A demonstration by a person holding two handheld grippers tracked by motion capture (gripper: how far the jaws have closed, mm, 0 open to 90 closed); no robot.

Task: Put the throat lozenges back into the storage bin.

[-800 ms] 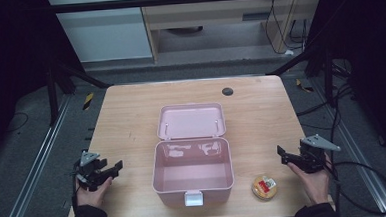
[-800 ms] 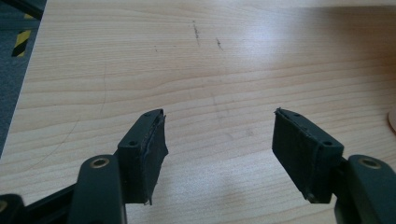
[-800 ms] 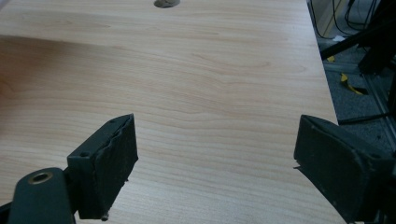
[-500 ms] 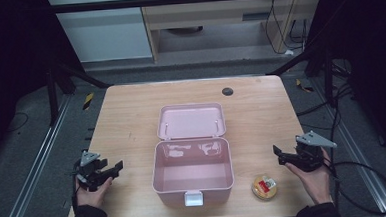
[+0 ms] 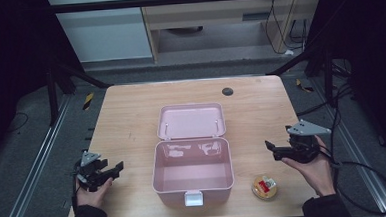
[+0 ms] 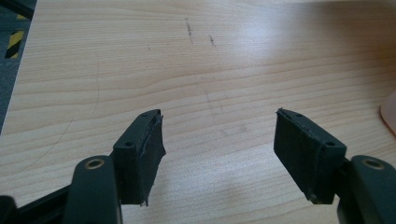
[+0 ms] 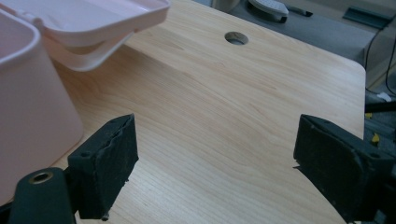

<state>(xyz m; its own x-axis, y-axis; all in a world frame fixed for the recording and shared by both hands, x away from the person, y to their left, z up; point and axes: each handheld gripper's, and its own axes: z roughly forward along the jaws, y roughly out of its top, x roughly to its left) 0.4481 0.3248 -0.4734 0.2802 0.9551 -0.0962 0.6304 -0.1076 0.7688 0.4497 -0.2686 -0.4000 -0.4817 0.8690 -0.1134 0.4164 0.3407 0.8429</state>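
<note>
— High view first: where do we have our hands?

— Our left hand (image 5: 93,194) rests at about 8 o'clock on the wooden table (image 5: 126,117), palm up under the left gripper (image 5: 115,168), which points toward 3 o'clock. Our right hand (image 5: 317,169) sits at about 4 o'clock, cradling the right gripper (image 5: 272,151), lifted a little and aimed toward 9 o'clock at the box.

— And the jaws?

— Both tools stand wide apart and hold nothing. In the left gripper view we see bare wood between the black pads (image 6: 144,156); in the right gripper view the pads (image 7: 109,163) frame empty tabletop too, with the cable hole (image 7: 236,38) beyond at 12 o'clock.

— Where is the box?

— The pink storage box (image 5: 193,173) sits at the table's centre, toward 6 o'clock, its lid (image 5: 191,121) thrown open and lying back toward 12 o'clock. Its white latch (image 5: 193,198) faces us. We see nothing inside it.

— Anything else?

— A small round container (image 5: 265,187) with something red and yellow inside lies at about 5 o'clock, just beside the box, near our right hand but apart from it.
</note>
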